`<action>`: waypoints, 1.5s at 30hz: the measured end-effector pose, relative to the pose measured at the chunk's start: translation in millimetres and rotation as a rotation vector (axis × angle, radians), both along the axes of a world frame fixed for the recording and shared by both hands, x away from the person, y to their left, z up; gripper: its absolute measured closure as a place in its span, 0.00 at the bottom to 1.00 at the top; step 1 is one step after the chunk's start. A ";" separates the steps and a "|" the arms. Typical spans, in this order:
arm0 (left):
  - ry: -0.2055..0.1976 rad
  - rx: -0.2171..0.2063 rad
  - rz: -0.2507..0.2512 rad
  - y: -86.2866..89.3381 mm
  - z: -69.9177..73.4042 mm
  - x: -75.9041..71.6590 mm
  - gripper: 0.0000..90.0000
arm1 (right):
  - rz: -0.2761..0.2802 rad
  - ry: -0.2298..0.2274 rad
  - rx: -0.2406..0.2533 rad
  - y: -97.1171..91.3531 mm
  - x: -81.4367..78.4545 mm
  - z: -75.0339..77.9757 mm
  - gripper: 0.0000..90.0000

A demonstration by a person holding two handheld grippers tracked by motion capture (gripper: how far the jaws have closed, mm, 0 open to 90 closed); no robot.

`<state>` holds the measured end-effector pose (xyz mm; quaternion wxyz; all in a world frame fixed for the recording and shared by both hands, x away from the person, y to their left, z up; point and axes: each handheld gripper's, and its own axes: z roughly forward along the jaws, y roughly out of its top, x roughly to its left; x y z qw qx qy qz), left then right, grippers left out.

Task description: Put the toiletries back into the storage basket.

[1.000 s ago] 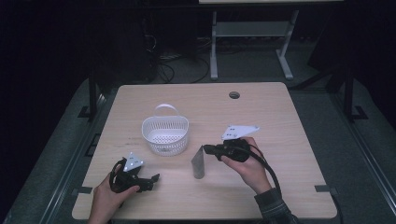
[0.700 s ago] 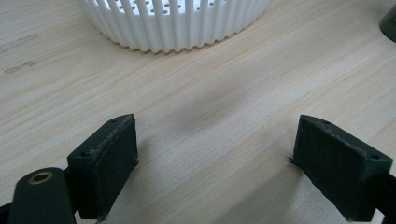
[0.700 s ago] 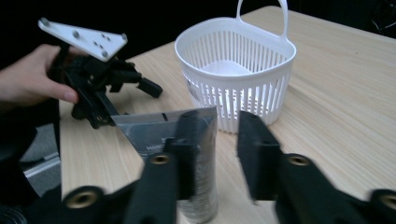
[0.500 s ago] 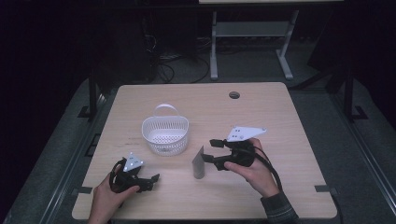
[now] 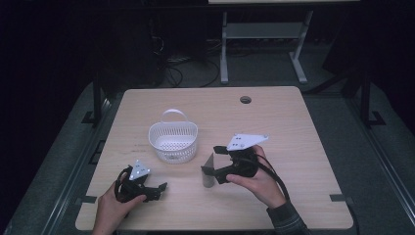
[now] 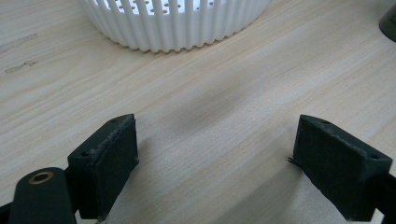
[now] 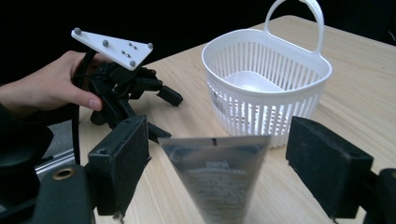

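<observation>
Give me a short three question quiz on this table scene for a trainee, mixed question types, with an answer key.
1. True or false: the tube is clamped tight between the right gripper fingers.
2. Multiple choice: the white basket holds A) a tube, B) nothing, C) a cup.
3. Which gripper rests low on the table nearest the basket's front, left gripper or right?

Key
1. False: the fingers have just been opening and stand clear of the tube on both sides.
2. B
3. Left gripper, fingers spread over bare wood.
</observation>
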<state>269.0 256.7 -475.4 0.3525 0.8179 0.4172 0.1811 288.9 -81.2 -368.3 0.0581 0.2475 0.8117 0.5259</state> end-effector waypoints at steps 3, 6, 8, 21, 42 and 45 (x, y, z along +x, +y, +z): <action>0.000 0.001 0.000 0.1 0.0 -0.1 0.14 | 0.009 -0.003 0.004 4.2 -0.1 0.2 0.22; 0.000 0.001 0.001 0.2 0.0 -0.6 0.14 | 0.014 -0.007 0.001 7.4 0.3 0.4 0.22; 0.000 0.001 0.001 0.3 0.0 -0.6 0.14 | 0.010 -0.006 -0.003 8.7 0.3 0.5 0.22; 0.001 0.000 0.002 0.5 0.0 -1.3 0.14 | -0.029 -0.017 -0.058 17.4 3.2 -6.0 0.24; -0.001 -0.001 0.003 0.5 -0.1 -1.4 0.14 | -0.047 -0.003 -0.107 27.8 4.5 -19.2 0.24; -0.001 -0.001 0.003 0.6 -0.1 -1.4 0.14 | -0.050 -0.008 -0.107 29.0 4.1 -19.7 0.25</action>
